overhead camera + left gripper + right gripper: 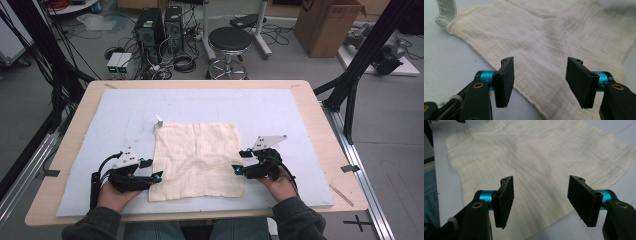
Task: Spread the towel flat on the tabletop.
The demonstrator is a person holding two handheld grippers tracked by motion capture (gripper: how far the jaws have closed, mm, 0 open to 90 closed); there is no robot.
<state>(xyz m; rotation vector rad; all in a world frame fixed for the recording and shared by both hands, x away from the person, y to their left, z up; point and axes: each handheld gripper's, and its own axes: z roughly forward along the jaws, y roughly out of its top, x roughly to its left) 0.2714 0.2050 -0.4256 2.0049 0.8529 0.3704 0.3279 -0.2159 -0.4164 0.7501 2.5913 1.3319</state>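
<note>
A cream square cloth (198, 160) lies flat on the pale blue mat (115, 112), with a white care label (158, 121) at its far left corner. My left gripper (152, 169) hovers at the cloth's left edge, jaws open, nothing between them. My right gripper (240, 161) is at the cloth's right edge, jaws open too and empty. In the left gripper view the cloth (541, 42) spreads ahead of the gripper (540, 82), its label (446, 12) at top left. In the right gripper view the cloth (536, 160) lies under the gripper (541, 202).
The mat covers a wooden table (75, 125) whose edges show all round. On the floor beyond stand a black stool (229, 42), computer towers (150, 27) with cables, and a cardboard box (327, 25). Black frame posts (350, 85) rise at the right.
</note>
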